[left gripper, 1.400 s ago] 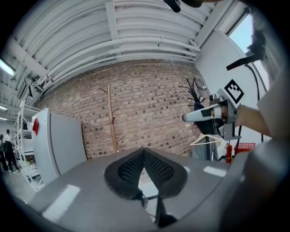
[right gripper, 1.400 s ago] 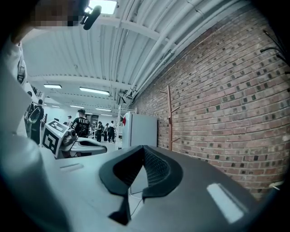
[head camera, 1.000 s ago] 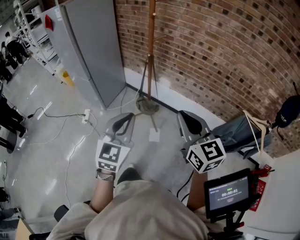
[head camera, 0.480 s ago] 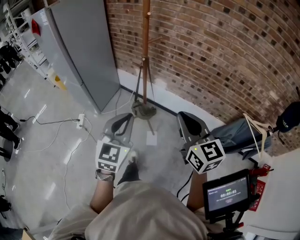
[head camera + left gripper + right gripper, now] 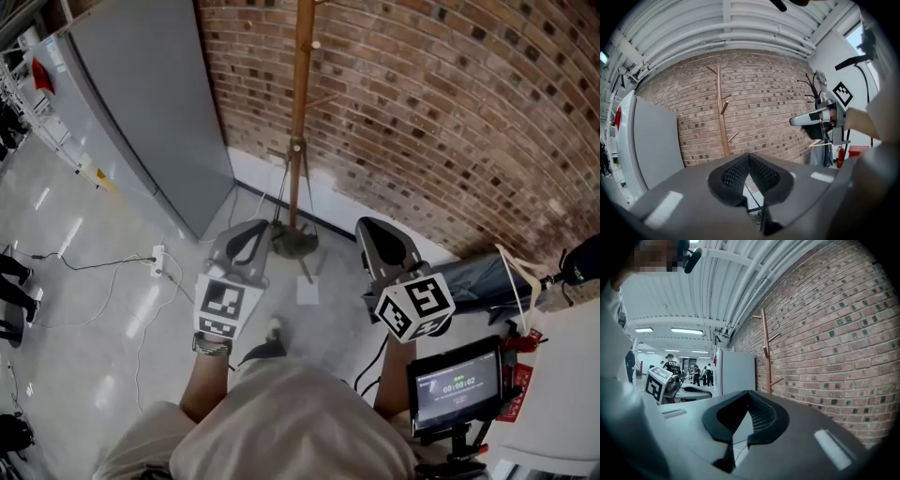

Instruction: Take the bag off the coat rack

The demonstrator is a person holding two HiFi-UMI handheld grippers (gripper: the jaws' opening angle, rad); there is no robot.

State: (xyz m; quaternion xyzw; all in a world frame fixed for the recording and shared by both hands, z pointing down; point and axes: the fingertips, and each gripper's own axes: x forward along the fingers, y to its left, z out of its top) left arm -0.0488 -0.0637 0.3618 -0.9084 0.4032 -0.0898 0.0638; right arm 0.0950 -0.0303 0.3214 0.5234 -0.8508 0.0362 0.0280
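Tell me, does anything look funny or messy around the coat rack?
The coat rack stands straight by the brick wall, but every peg that shows is bare: no bag hangs there. A white square, maybe paper, lies loose on the floor by its foot. Nothing else looks off.

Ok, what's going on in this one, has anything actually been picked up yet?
A person stands facing a wooden coat rack that stands against a brick wall, with a tool in each hand. The left tool and the right tool are both shut with nothing between their jaws, held out in front and short of the rack. Neither touches it. No bag shows on the pegs that these views take in, so nothing is in hand at this moment.
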